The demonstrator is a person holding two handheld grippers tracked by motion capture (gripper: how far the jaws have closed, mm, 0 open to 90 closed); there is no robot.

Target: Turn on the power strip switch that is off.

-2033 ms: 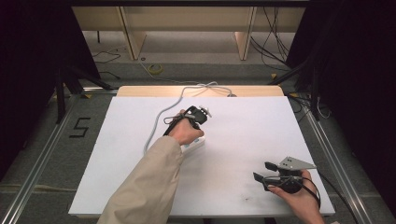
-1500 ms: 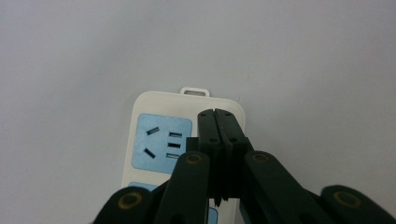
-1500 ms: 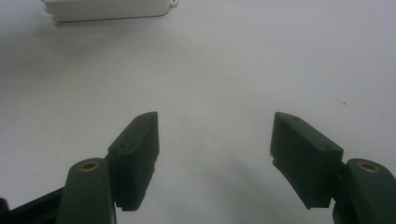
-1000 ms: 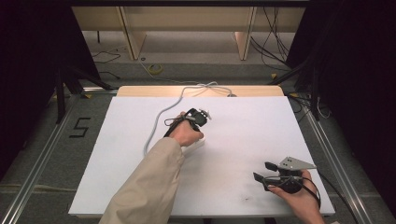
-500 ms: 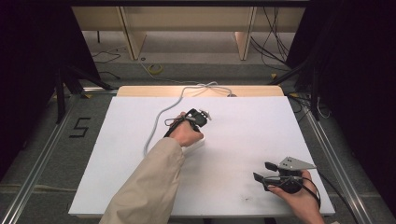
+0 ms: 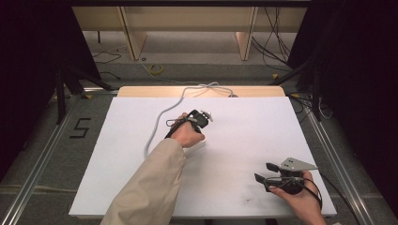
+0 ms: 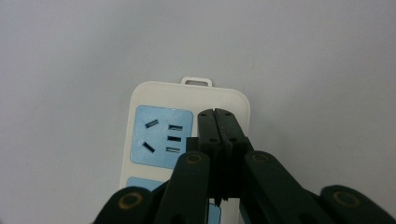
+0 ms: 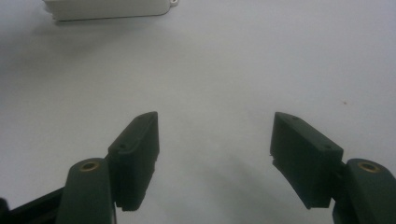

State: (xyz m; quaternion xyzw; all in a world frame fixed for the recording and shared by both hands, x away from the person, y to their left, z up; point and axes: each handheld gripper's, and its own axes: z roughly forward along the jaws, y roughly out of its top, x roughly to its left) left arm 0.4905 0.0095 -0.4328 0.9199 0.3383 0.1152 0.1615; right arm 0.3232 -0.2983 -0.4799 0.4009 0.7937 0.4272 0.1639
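A white power strip (image 7: 187, 95) with pale blue socket panels (image 7: 161, 135) lies flat on the white table. My left gripper (image 7: 217, 114) hangs right above it, jaws pressed together over the strip's right edge with nothing seen between them. In the high view the left gripper (image 6: 199, 119) sits mid-table, and the hand and beige sleeve cover most of the strip. My right gripper (image 8: 215, 135) is open and holds nothing, low over bare table, and one end of the power strip (image 8: 107, 8) shows far off. The right gripper (image 6: 265, 172) is near the front right corner.
A grey cable (image 6: 159, 122) curves from the left gripper over the table's back edge. The white table top (image 6: 253, 126) has a wooden strip at its far edge. Metal rails run along both sides on the floor. A small dark smudge (image 6: 246, 201) marks the front.
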